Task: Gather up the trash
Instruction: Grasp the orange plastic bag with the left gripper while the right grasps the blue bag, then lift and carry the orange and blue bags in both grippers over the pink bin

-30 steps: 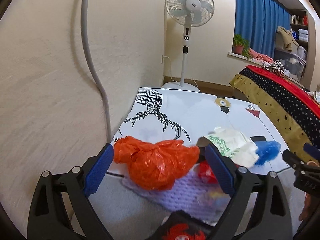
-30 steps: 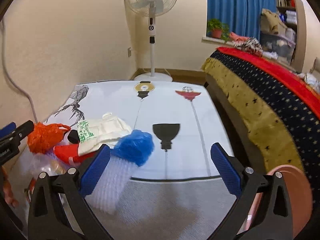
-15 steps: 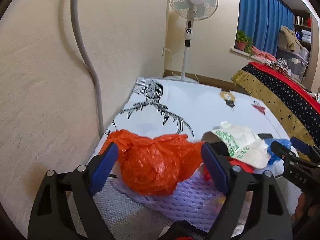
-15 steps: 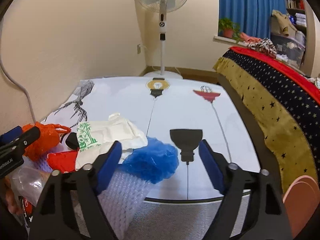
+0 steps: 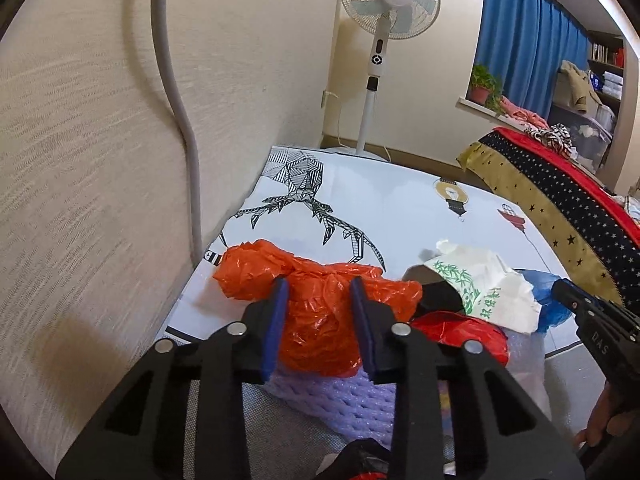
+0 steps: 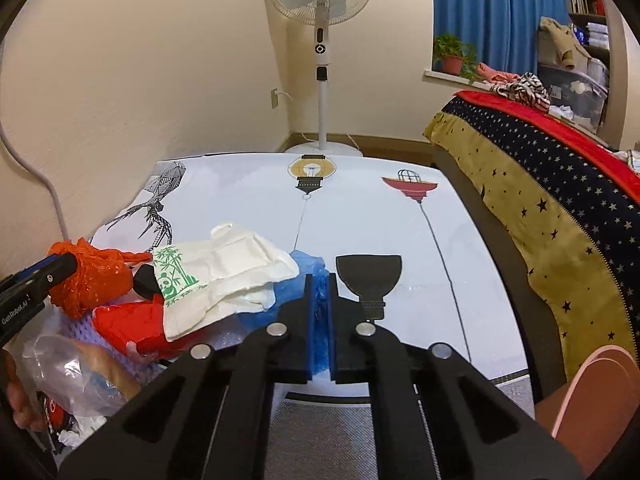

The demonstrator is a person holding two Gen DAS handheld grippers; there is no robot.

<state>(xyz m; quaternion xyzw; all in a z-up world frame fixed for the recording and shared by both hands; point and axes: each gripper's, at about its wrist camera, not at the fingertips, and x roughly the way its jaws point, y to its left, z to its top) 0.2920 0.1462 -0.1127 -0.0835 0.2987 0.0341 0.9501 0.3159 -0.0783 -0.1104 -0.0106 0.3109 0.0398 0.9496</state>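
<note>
White floor mat with black line drawings (image 6: 360, 216), biggest of all, spread flat by the wall. Just one. Serves as the spot for the trash heap at its near corner.

Next in size, a white crumpled bag with green bamboo print (image 6: 228, 264). One only. Lying on top of the heap, partly over the other bags, touched by no gripper.

Then a scrunched orange plastic bag (image 5: 248, 272), also one, at the wall side of the heap. Squeezed in the middle by the left gripper (image 5: 319, 282), jaws pressed into it from both sides. Likely pinched there for a firm hold on the lift.

Under it, a purple foam net sheet (image 5: 332, 392). One. Beside that, a shiny red plastic bag (image 6: 128, 324), one, tucked under the white bag.

Smaller again, a crumpled blue plastic bag (image 6: 306, 266), one, at the far side of the heap. Caught by the right gripper (image 6: 320, 278), jaws nearly together with a thin bit of blue between them. Probably ready for lifting away too.

Closest to the camera, a clear plastic bag (image 6: 68, 368), one, loose and free.

Two grippers in all, both full.
</note>
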